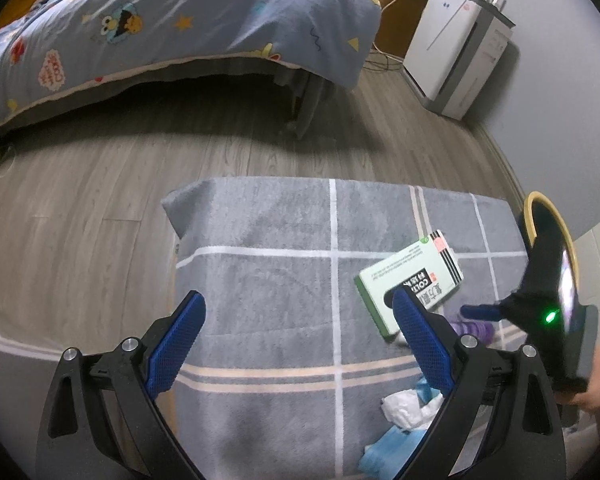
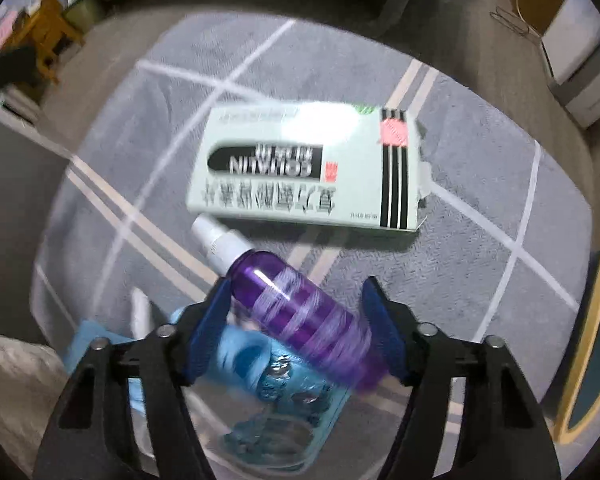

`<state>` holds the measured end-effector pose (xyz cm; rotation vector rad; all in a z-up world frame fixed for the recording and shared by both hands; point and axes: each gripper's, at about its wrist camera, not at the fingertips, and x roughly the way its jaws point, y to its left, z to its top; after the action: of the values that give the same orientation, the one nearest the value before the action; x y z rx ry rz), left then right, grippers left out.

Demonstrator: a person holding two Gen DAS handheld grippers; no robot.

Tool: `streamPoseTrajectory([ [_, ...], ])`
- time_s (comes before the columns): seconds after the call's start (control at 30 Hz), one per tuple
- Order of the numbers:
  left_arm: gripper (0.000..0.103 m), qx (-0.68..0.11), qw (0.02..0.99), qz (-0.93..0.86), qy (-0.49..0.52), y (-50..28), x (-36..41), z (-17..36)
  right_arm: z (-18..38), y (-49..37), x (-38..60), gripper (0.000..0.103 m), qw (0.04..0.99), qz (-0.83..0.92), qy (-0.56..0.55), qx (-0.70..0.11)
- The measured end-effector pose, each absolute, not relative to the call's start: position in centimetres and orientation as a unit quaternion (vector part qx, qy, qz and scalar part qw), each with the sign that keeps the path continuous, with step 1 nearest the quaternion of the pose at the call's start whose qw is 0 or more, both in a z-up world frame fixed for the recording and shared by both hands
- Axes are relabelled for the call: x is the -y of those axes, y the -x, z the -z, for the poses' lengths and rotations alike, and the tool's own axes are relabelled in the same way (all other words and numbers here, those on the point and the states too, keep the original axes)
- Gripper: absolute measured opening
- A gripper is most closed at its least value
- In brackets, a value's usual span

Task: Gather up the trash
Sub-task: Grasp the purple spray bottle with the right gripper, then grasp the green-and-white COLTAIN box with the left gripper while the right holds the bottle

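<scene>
Two claws over the grey checked rug (image 1: 260,280), and the right claw (image 2: 300,320) is the busy one: it points straight down with the purple spray bottle (image 2: 300,312) lying slantwise between its blue fingers (image 2: 216,320). The jaws stand part-way apart, and blur hides whether the pads touch the plastic, so I call it straddled, not gripped. That straddle makes sense for a pick across the bottle's narrow body.

The bottle's white nozzle (image 2: 216,240) lies just beside the edge of the green-and-white medicine box (image 2: 308,168), which lies flat on the rug. That box looks like the tightest neighbour for any lift. Under the claw sit blue wrappers (image 2: 240,352) and a clear blister pack (image 2: 284,412), likely more trash.

The left claw (image 1: 300,344) hangs released, nothing between its fingers, tilted down at the rug. Crumpled white paper (image 1: 404,408) lies by its right finger. Beyond are the wooden floor (image 1: 100,200), the bed (image 1: 180,20) and a white appliance (image 1: 452,48), all well apart.
</scene>
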<state>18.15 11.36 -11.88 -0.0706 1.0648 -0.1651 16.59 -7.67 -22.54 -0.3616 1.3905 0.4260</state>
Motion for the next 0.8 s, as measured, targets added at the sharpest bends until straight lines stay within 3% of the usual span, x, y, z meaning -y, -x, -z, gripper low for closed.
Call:
streamPoseTrajectory([
  [0.2, 0.094, -0.509, 0.856, 0.086, 0.030, -18.1, -11.0, 12.1, 22.0, -16.4, 8.7, 0.036, 0.727, -0.198, 0.156, -0.639],
  [0.57, 0.094, -0.521, 0.849, 0.089, 0.003, -18.9, -7.8, 13.3, 15.3, -17.2, 16.1, 0.033, 0.791, -0.184, 0.035, -0.583],
  [0.8, 0.094, -0.518, 0.842, 0.131, -0.071, -21.3, -2.0, 15.8, 14.1, -18.2, 22.3, 0.032, 0.802, -0.143, -0.057, -0.577],
])
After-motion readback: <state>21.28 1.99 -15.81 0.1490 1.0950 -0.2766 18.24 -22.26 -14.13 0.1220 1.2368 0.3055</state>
